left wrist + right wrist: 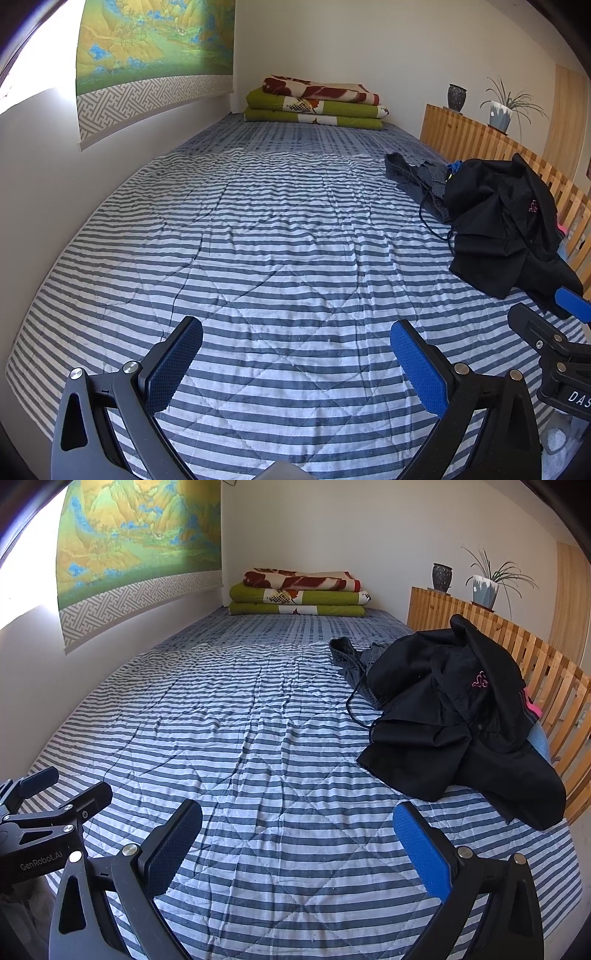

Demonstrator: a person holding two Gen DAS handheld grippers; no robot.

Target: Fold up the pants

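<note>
A crumpled heap of black clothing (498, 221) (454, 716) lies on the right side of the striped bed, with a grey garment (413, 173) (354, 657) and a dark cord beyond it. I cannot tell which piece is the pants. My left gripper (295, 347) hovers open over bare striped quilt, well left of the heap. My right gripper (297, 830) is also open and empty, with the heap ahead and to its right. Each gripper shows at the edge of the other's view.
The blue-and-white striped quilt (258, 240) covers the bed. Folded blankets (317, 107) are stacked at the far end. A wooden slatted rail (517, 653) with a vase and a potted plant (487, 583) runs along the right. A wall with a hanging painting (147, 55) bounds the left.
</note>
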